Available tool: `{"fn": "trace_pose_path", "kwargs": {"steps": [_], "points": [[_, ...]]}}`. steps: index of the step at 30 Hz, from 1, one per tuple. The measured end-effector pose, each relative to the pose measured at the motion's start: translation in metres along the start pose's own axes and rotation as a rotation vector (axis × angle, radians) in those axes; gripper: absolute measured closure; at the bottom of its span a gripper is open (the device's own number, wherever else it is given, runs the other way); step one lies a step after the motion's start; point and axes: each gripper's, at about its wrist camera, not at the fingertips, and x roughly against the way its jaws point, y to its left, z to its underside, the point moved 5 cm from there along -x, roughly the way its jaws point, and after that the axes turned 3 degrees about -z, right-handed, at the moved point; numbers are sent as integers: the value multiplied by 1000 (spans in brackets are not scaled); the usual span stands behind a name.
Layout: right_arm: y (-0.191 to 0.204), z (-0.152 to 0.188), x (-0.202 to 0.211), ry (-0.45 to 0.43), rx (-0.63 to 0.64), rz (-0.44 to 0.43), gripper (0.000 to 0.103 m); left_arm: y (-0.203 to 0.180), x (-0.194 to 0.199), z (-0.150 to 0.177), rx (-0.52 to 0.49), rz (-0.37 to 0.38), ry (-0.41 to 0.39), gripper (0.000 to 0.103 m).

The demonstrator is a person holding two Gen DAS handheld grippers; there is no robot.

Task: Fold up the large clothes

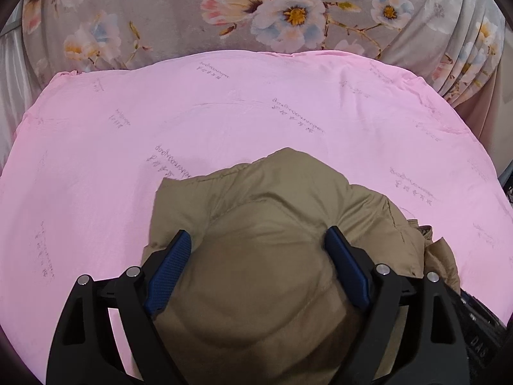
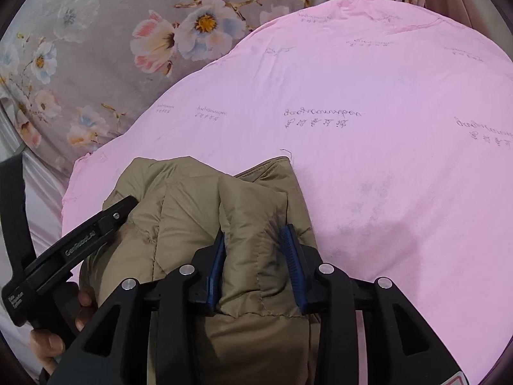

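The left gripper [image 1: 258, 243] sits over the puffy brown coat [image 1: 266, 256]. Its two blue pads [image 1: 170, 272] are wide apart, one on each side of a soft hump of coat. They touch or nearly touch the cloth but do not squeeze it. In the right wrist view the left gripper [image 2: 128, 202] shows from the side, with its tip at the coat's left edge.

The coat [image 2: 192, 211] lies on a pink sheet [image 1: 224, 122], at the edge near the person. Past the sheet is a grey blanket with flowers [image 1: 160, 16].

On the right, the right gripper [image 2: 253, 243] is pinched tight on a thick fold of coat. The blue pads [image 2: 293, 266] press in from both sides and the cloth wrinkles where they bite.

The coat already looks like a small fat bundle. No sleeves stick out that I can see, so I think most of the folding is done. The bundle is still lumpy and one side stands up. What is left is likely one more fold or a press down, then letting go. Part of the coat is hidden under the grippers, so I cannot be sure.
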Motion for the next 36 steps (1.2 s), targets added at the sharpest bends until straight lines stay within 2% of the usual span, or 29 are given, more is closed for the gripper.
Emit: {"fn": "trace_pose_path", "kwargs": {"steps": [4, 7, 9, 10, 12, 14, 16, 23, 36], "points": [[12, -17, 13, 5, 9, -11, 64, 24, 29, 9, 45, 22, 21, 20], [26, -21, -6, 87, 77, 17, 59, 31, 38, 17, 42, 10, 30, 20], [27, -24, -7, 74, 114, 71, 82, 33, 39, 19, 45, 1, 27, 20], [27, -27, 1, 41, 102, 51, 88, 33, 39, 19, 42, -3, 27, 20], [28, -29, 23, -33, 104, 20, 92, 33, 38, 20, 36, -3, 26, 19], [22, -23, 20, -32, 121, 59, 93, 30, 34, 23, 34, 8, 30, 16], [11, -12, 2, 6, 117, 77, 93, 28, 30, 26, 37, 15, 26, 14], [2, -2, -13, -12, 115, 92, 87, 21, 19, 29, 23, -17, 3, 10], [-11, 2, -19, -37, 42, 23, 84, 14, 7, 33, 18, -60, -24, 7]]}}
